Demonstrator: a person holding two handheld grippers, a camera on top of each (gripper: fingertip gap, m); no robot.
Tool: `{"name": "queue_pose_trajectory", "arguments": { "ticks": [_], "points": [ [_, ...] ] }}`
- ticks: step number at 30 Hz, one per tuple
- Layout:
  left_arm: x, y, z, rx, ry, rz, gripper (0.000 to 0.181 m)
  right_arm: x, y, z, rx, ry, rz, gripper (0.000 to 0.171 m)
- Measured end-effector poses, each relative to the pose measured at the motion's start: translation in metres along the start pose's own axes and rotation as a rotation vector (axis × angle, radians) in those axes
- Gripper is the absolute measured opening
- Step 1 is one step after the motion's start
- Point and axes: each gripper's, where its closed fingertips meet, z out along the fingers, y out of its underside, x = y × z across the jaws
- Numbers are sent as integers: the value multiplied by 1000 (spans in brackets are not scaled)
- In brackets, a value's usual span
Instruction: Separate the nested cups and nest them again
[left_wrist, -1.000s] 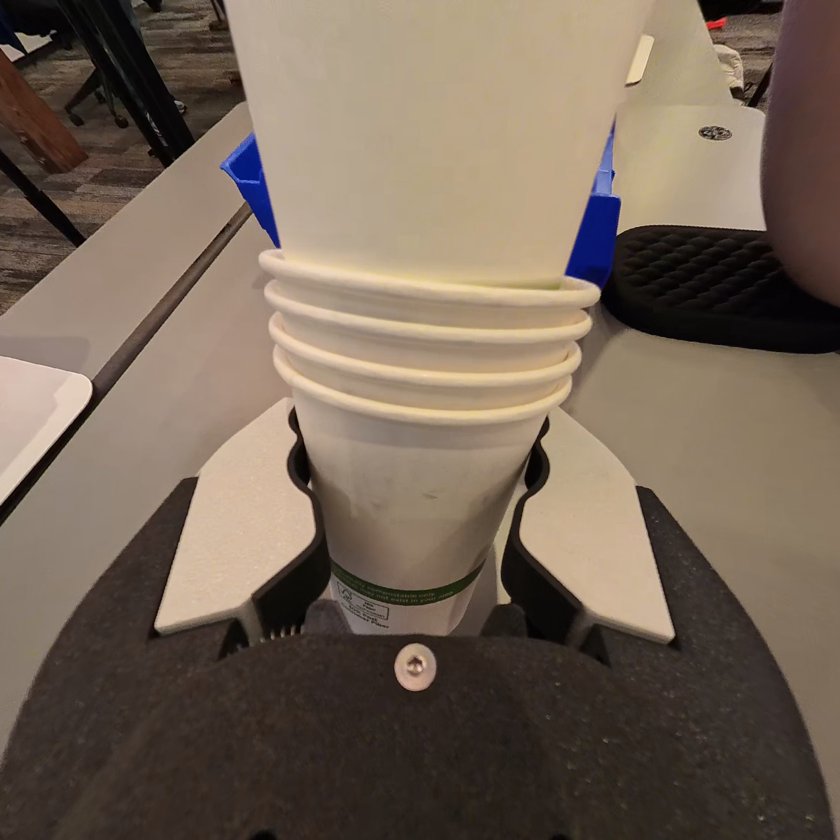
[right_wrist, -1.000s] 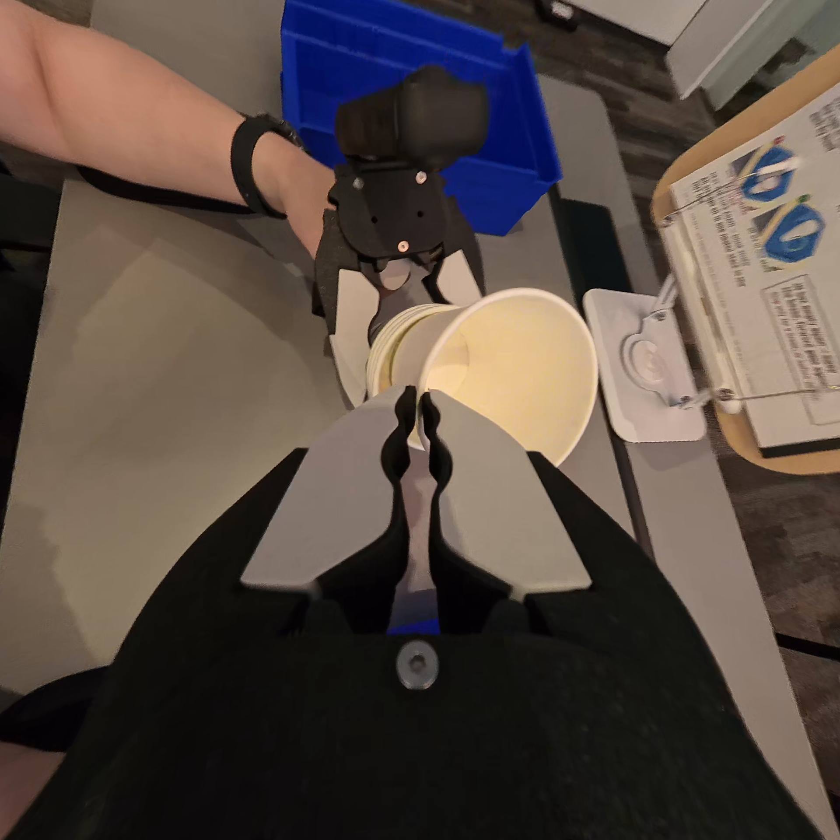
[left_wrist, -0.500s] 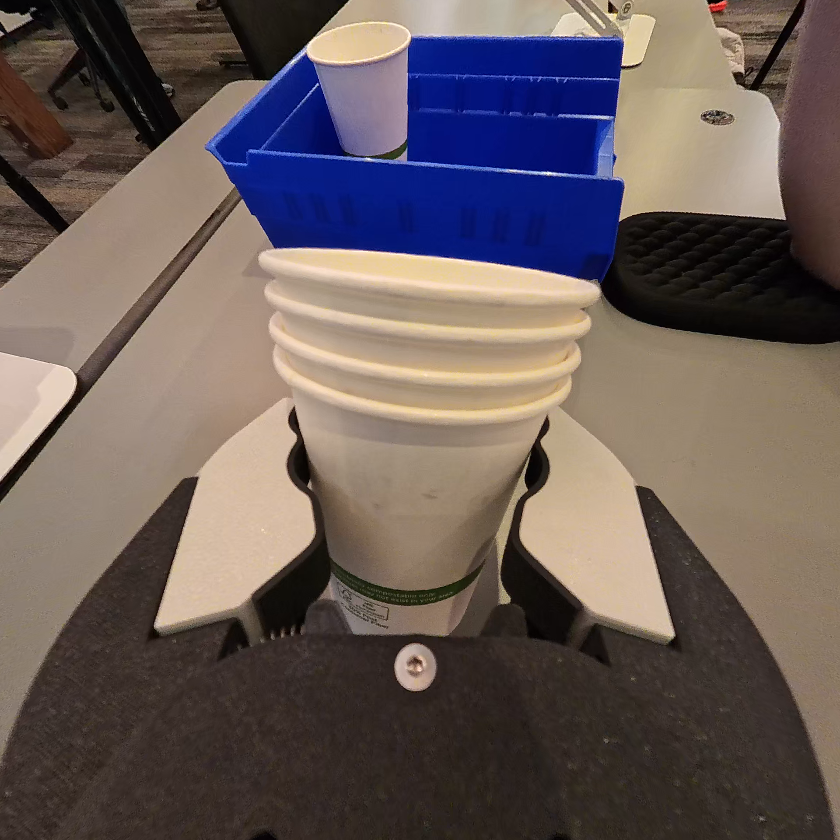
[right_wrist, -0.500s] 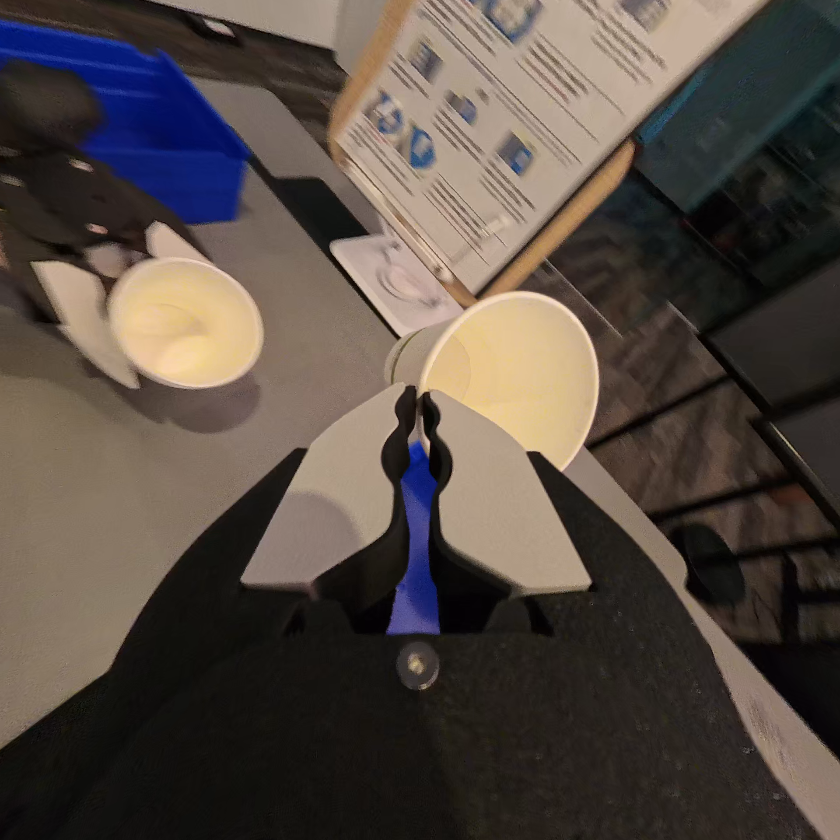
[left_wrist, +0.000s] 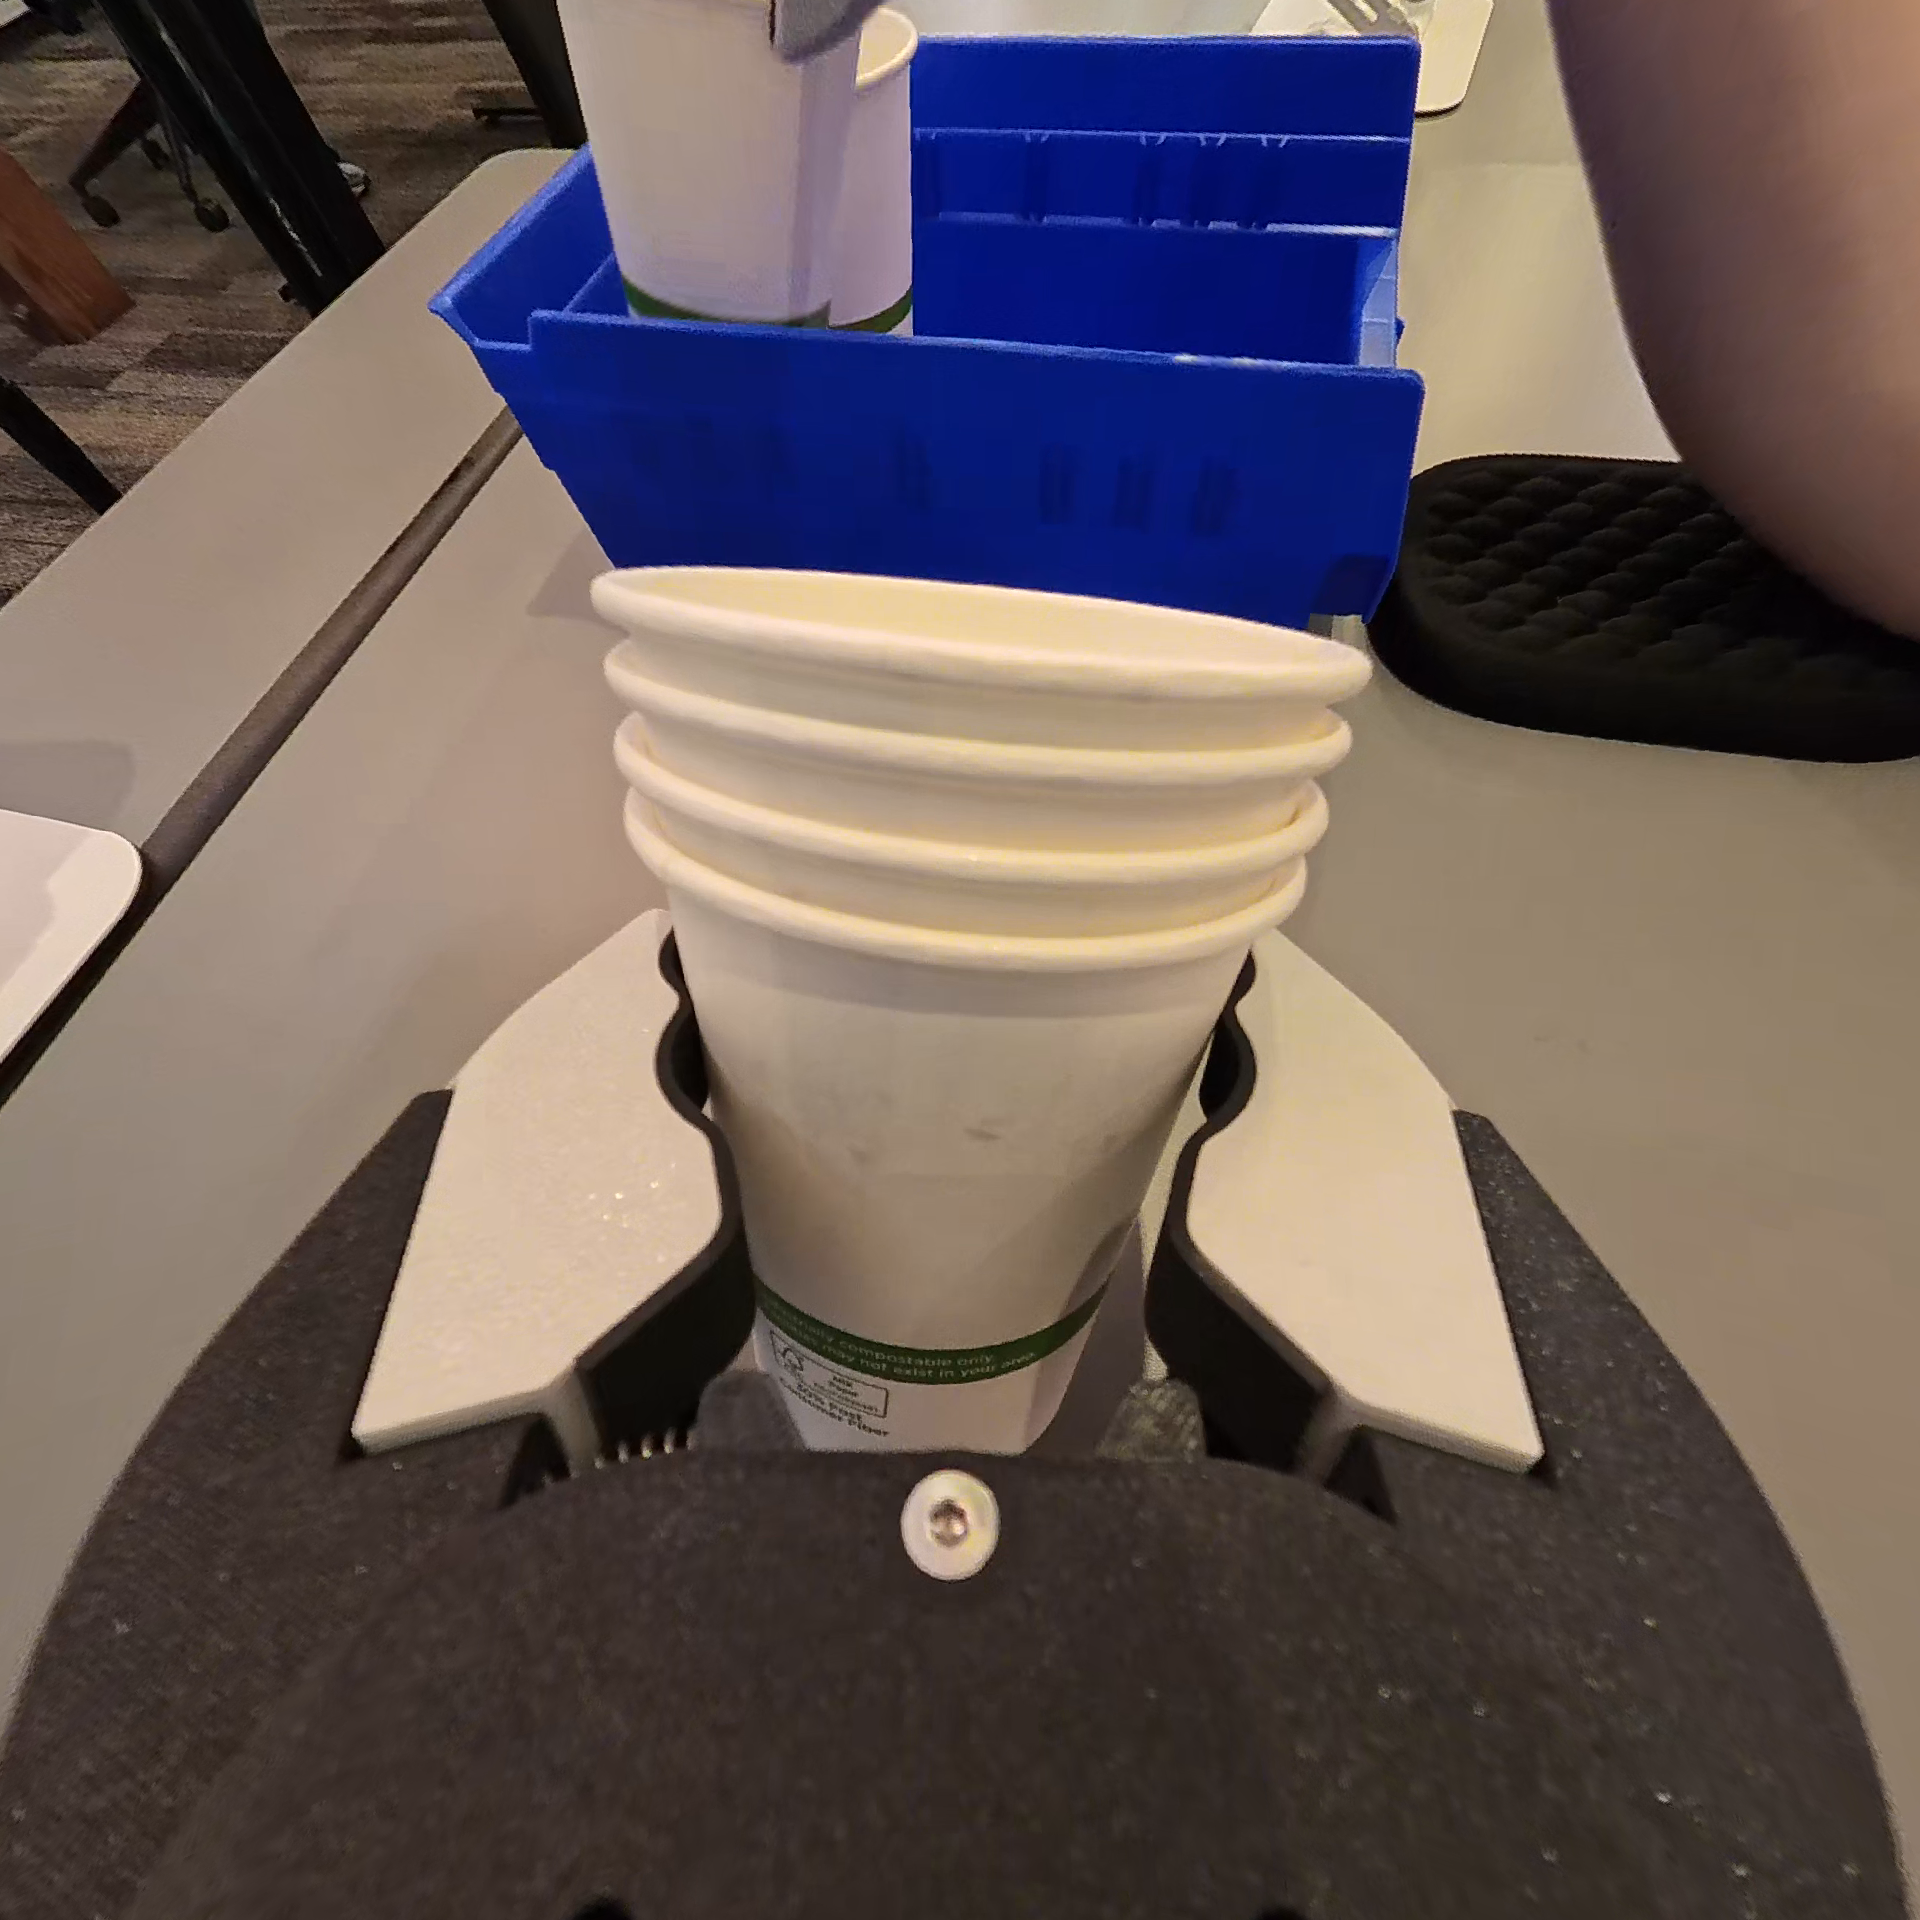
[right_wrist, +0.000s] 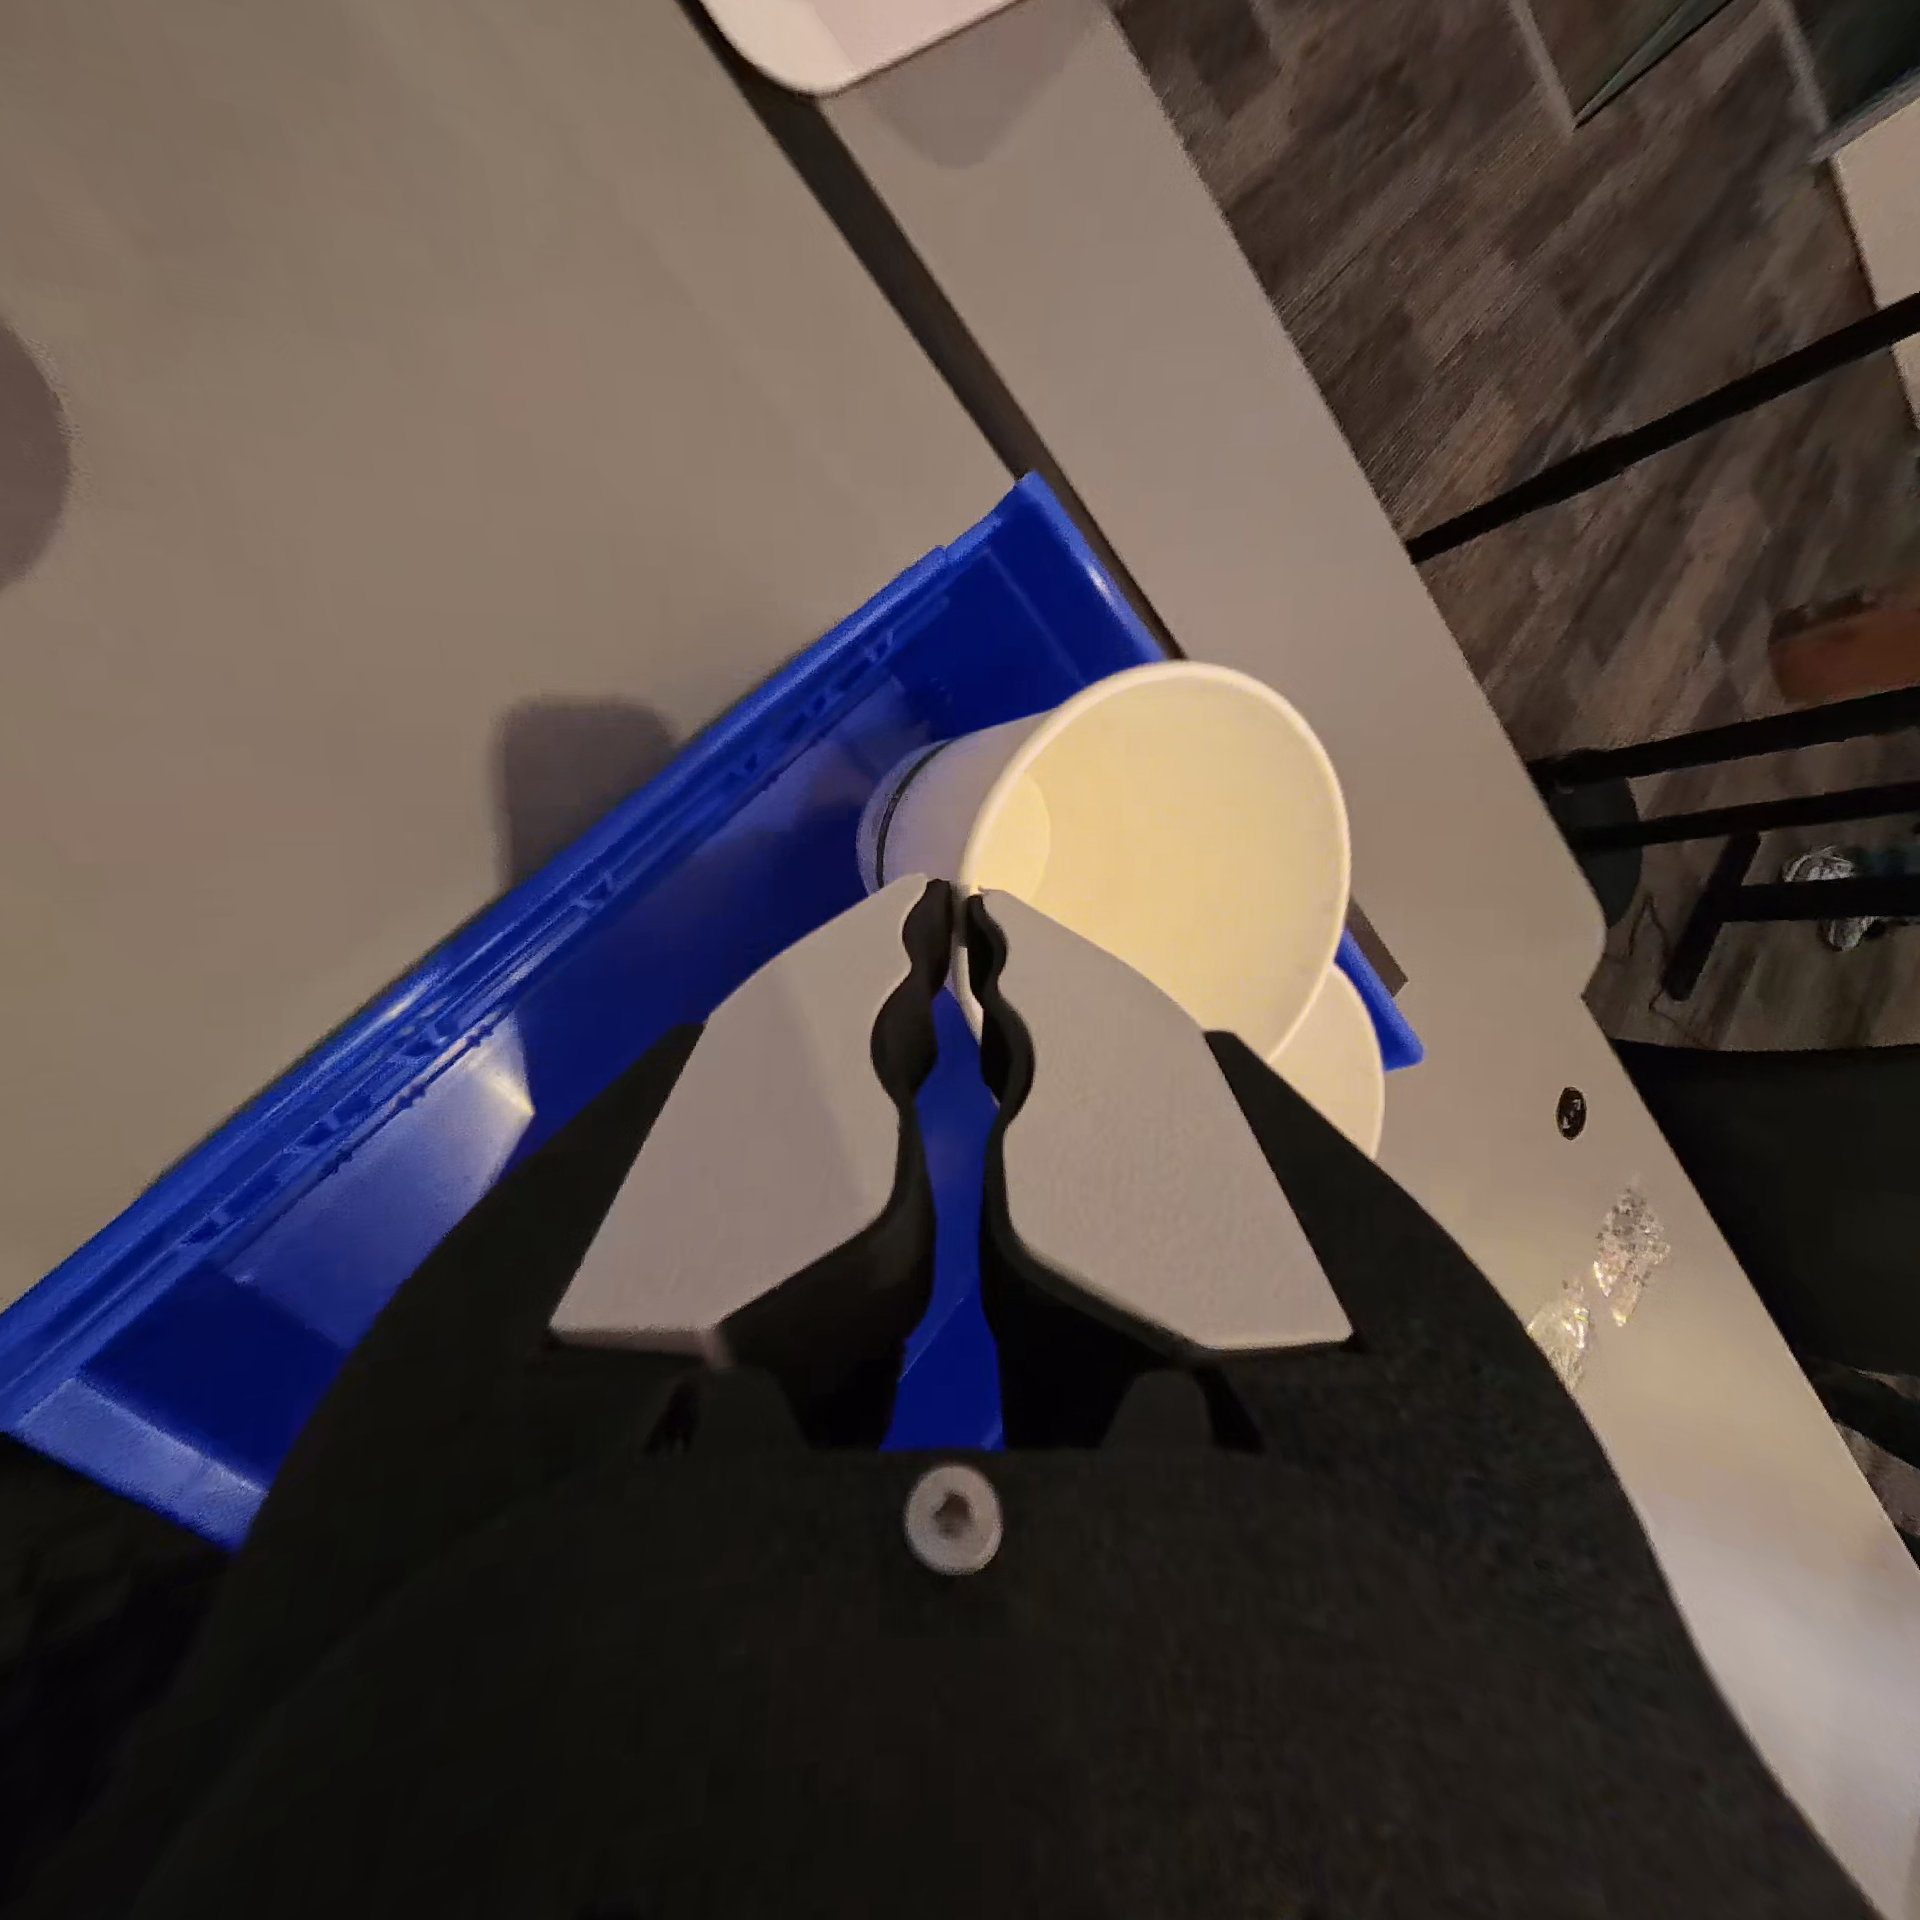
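My left gripper (left_wrist: 961, 945) is shut on a stack of several nested white paper cups (left_wrist: 966, 1091), gripping the lowest cup's wall and holding the stack over the grey table. My right gripper (right_wrist: 954, 904) is shut on the rim of a single white cup (right_wrist: 1164, 831). It holds that cup over the left compartment of the blue bin (right_wrist: 520, 1039), beside another white cup (right_wrist: 1340, 1070) standing there. In the left wrist view the held cup (left_wrist: 717, 177) hangs low in the bin (left_wrist: 935, 457), in front of the other cup (left_wrist: 878, 208).
A black textured mat (left_wrist: 1642, 603) lies right of the bin, with a person's arm (left_wrist: 1766, 260) above it. A white pad (left_wrist: 52, 914) sits at the left edge. The table's edge (right_wrist: 1351, 520) and dark chair legs (right_wrist: 1714, 748) lie beyond the bin.
My right gripper pulled the top cup out of the stack and carried it to the blue bin, where it now hangs beside the cup there. The left gripper and its stack stayed in place.
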Motion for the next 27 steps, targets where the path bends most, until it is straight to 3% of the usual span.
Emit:
{"name": "queue_pose_trajectory", "arguments": {
  "ticks": [7, 27],
  "points": [
    [2, 1, 1, -6, 8, 5, 95, -5, 11, 27, -78, -25, -35, 3],
    [6, 4, 5, -28, 18, 18, 95, -6, 9, 38, -108, 4, -88, 3]
  ]
}}
